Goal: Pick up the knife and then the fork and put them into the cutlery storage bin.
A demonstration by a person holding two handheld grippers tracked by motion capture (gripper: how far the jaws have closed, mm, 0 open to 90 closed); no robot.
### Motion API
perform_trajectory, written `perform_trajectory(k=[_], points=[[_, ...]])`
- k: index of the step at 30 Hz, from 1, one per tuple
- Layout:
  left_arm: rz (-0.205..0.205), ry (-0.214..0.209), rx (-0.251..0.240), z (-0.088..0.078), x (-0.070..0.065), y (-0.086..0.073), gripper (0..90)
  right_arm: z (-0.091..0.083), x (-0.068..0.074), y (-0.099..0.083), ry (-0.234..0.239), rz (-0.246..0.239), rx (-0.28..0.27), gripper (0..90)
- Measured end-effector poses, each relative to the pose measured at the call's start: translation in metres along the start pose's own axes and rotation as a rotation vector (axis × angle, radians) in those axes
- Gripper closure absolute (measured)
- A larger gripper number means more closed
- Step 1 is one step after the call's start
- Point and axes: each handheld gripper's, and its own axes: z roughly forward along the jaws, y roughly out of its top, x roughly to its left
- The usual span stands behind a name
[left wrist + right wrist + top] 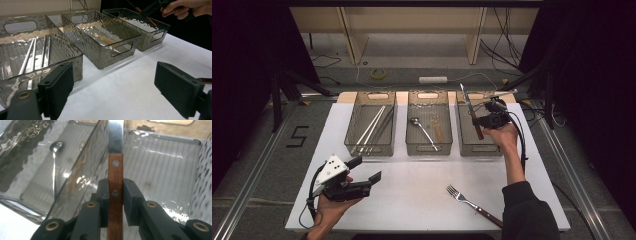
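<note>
— What are you doing right now?

— I'm holding a knife [471, 111] in my right hand-held gripper [482, 121], which is clamped on its wooden handle. In the right gripper view the pads [103, 200] are pressing on both sides of the handle, just around the lower rivet.

— Where is the knife?

— It's hanging over the right bin [478, 131], the one nearest the bench's far right corner. I judge this to be the sorting step: the knife is going into that bin, which looks bare inside.

— Which way is it pointing?

— Its long axis is running from the near edge toward the far edge of the bench, tilted, with the blade tip raised and pointing away from me, past the bin's far rim. The handle end is the lower one.

— And the next move?

— I'm thinking it calls for lowering the knife until it lies along the bin's length, then spreading the jaws.

— Your other hand?

— My left hand-held gripper [364, 170] is hovering near the bench's near left corner, jaws apart and holding nothing. A fork [472, 204] is lying by the near edge, probably next.
</note>
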Motion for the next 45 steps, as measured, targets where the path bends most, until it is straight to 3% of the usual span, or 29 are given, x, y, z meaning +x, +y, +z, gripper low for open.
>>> perform_trajectory(k=[17, 40, 43, 45], points=[[-0.001, 0.000, 0.000, 0.000, 0.000, 0.000, 15.5, 0.018, -0.002, -0.009, -0.046, 0.050, 0.038, 77.0], [0.000, 0.000, 0.000, 0.000, -0.001, 0.000, 15.5, 0.028, -0.004, -0.015, -0.057, 0.102, 0.085, 76.6], [0.003, 0.000, 0.001, 0.000, 0.000, 0.000, 15.5, 0.029, -0.004, -0.015, -0.051, 0.108, 0.096, 74.1], [0.002, 0.000, 0.001, 0.000, 0.000, 0.000, 15.5, 0.027, -0.004, -0.014, -0.036, 0.109, 0.088, 67.6]])
